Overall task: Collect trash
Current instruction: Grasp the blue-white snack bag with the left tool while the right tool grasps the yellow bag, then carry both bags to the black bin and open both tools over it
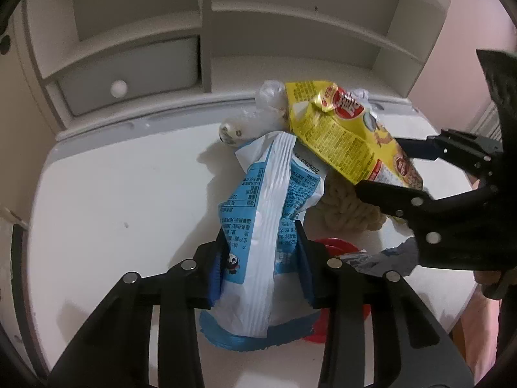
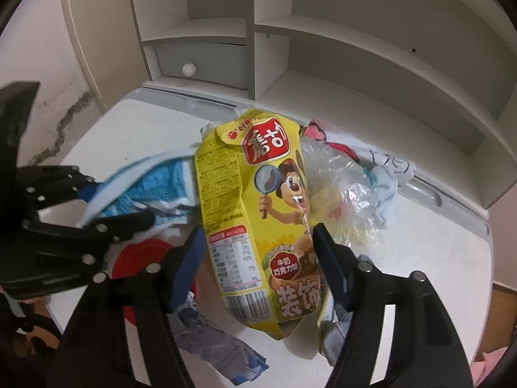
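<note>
White laminate makes up the biggest thing here, the desk [image 1: 106, 194], w/ a shelf hutch [image 2: 355, 48] at the back and a grey drawer [image 1: 129, 74] set in its lower left bay; the litter sits heaped toward the hutch side, so both grippers come in from the near edge, angled down. Next in size, the yellow snack bag [image 2: 258, 213] lies lengthwise between the fingers of the right gripper [image 2: 258, 258]: jaws about half closed, blue pads touching or all but touching the bag's two long edges, prob a grip across the narrow width since that's the only span that fits. In the left wrist view its upper end looks tilted up off the pile, which suggests it's held rather than just lying there. The blue-and-white wrapper [image 1: 268, 226] is pinched mid-length by the left gripper [image 1: 261, 258], jaws narrowed well in, pads pressing the crumpled sides so the film bunches up between them; a soft bag gives, hence the tighter close. One piece per hand, likely so both go to the bin at once, though no bin shows in either view. Smaller stuff left on the desk: clear plastic bag [image 2: 339, 187] just behind the yellow one, a coiled beige rope-like thing [image 1: 345, 210], a red lid or disc [image 2: 142, 255] partly under the wrappers, and crumpled grey-blue scraps [image 2: 213, 339] at the near edge.
</note>
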